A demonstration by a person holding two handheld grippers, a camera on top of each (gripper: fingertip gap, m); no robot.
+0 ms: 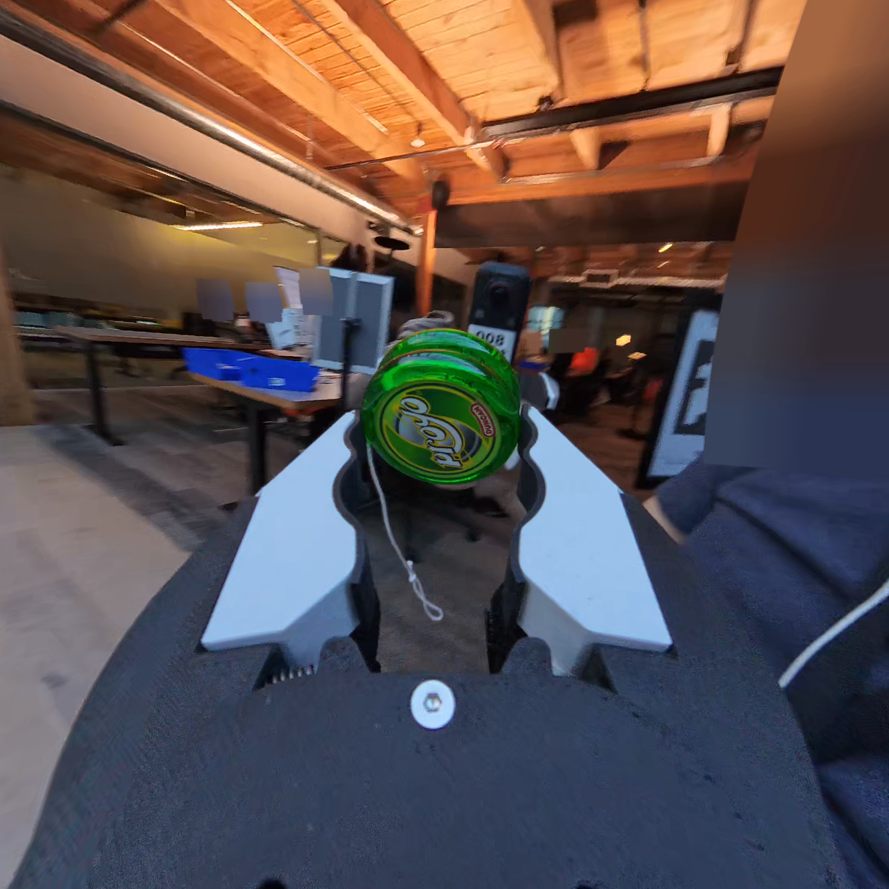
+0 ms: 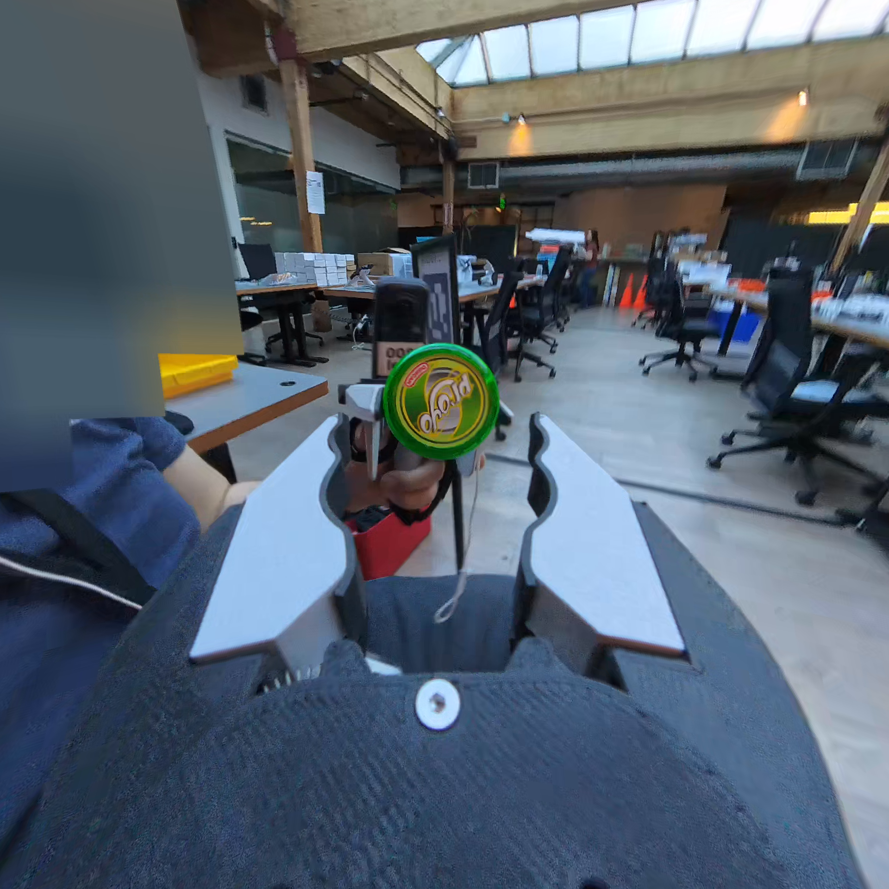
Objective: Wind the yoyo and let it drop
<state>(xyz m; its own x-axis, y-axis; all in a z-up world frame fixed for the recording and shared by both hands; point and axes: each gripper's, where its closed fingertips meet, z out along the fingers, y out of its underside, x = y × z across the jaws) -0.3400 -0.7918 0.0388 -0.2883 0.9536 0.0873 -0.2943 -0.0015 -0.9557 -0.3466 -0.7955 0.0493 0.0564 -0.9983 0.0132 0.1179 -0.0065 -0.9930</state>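
The left gripper (image 1: 440, 433) is holding the green yoyo (image 1: 440, 409) between the tips of its fingers (image 1: 308, 519), closed on the rims so that one flat face is turning toward its own camera and the axle is running roughly along the line of sight. The yoyo is up in the air, resting on nothing, with the table (image 2: 250, 399) off to the side and lower. Most of the string (image 1: 399, 539) appears wound into the groove; only a short tail is hanging down from the left side of the yoyo, ending in a knotted finger loop (image 1: 433, 612) that is dangling free between the fingers.

The right gripper (image 2: 435, 433) is standing wide open and gripping nothing, facing the yoyo (image 2: 441, 401) head-on from a little way off. The loop (image 2: 447, 611) is hanging below the yoyo, lower than the right fingertips, so that hand is the nearer one to take it, and it would need to dip to reach it.

The left wrist view is showing the groove and the knot clearly; the right wrist view is showing the hand (image 2: 409, 481) under the left gripper and the gap separating the two tools.
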